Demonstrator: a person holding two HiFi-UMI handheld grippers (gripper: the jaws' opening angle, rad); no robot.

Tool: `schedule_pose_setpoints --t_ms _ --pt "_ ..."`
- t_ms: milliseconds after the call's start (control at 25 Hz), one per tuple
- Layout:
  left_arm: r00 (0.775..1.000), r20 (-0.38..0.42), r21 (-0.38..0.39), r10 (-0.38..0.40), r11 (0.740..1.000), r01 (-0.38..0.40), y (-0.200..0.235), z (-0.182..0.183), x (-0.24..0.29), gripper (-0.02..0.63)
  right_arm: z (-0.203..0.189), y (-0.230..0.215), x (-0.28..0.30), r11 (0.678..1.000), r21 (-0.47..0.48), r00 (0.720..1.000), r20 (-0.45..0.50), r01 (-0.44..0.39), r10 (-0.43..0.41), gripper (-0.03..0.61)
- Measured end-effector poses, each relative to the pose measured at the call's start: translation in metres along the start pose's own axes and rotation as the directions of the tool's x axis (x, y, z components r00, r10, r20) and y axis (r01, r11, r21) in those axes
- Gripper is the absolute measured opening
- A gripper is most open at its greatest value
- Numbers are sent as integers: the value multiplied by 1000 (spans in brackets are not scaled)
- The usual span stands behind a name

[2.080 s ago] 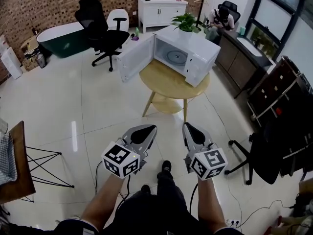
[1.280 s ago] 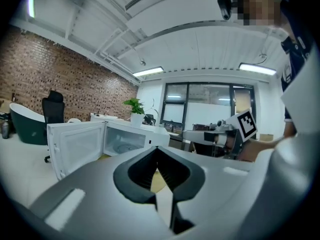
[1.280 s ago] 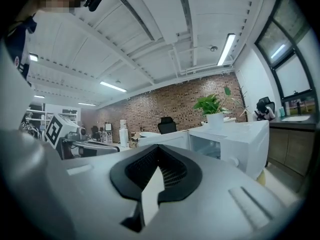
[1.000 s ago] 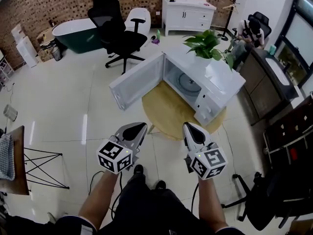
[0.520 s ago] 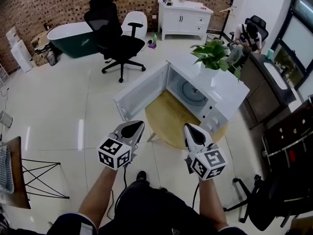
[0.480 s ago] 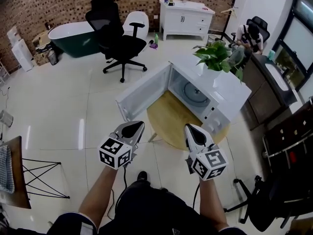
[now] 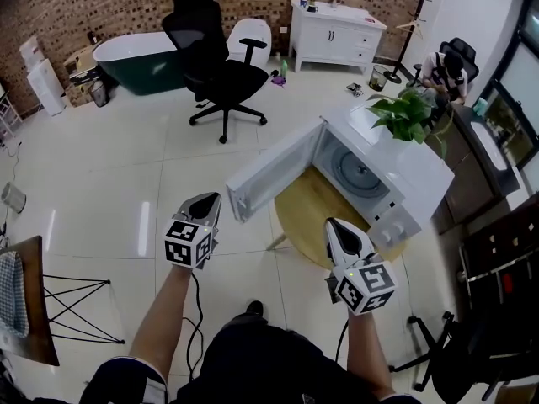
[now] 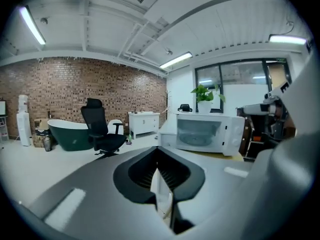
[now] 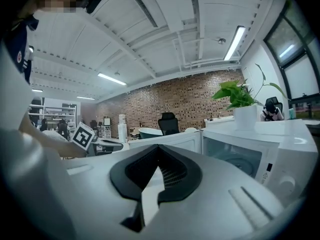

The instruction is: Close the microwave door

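Since our left gripper (image 7: pixel 206 202), jaws together and empty, sat centre-left, the open door (image 7: pixel 274 169) lay just up-right of it, free end nearest, slanting up toward the microwave (image 7: pixel 396 175) at right; our right gripper (image 7: pixel 335 227), likewise closed, hung below.

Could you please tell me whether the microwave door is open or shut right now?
Open: the microwave door stands swung out wide from the microwave, and the turntable inside is in plain sight.
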State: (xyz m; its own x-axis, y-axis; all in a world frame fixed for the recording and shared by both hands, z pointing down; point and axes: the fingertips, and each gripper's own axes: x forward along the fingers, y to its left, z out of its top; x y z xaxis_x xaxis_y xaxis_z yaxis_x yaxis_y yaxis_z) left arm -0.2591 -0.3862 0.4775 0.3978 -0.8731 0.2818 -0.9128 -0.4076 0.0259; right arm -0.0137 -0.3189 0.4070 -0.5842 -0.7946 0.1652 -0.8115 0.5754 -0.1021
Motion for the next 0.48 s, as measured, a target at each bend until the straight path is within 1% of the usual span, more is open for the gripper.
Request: schedule_pose_setpoints --t_ms 80,160,280,480 --pt "1000 11 7 -1 1000 1 13 6 8 12 -1 0 5 1000 0 1000 -4 7 -7 2" --pt "1000 17 17 -26 1000 25 17 11 17 12 -2 1 8 1000 0 1000 -8 18 -18 2" --pt "997 18 35 -78 996 78 15 16 28 12 -2 2 10 999 0 999 -13 37 -37 2" --pt "989 28 28 -147 989 146 8 13 32 8 -2 -1 10 997 1 997 -14 73 -73 2"
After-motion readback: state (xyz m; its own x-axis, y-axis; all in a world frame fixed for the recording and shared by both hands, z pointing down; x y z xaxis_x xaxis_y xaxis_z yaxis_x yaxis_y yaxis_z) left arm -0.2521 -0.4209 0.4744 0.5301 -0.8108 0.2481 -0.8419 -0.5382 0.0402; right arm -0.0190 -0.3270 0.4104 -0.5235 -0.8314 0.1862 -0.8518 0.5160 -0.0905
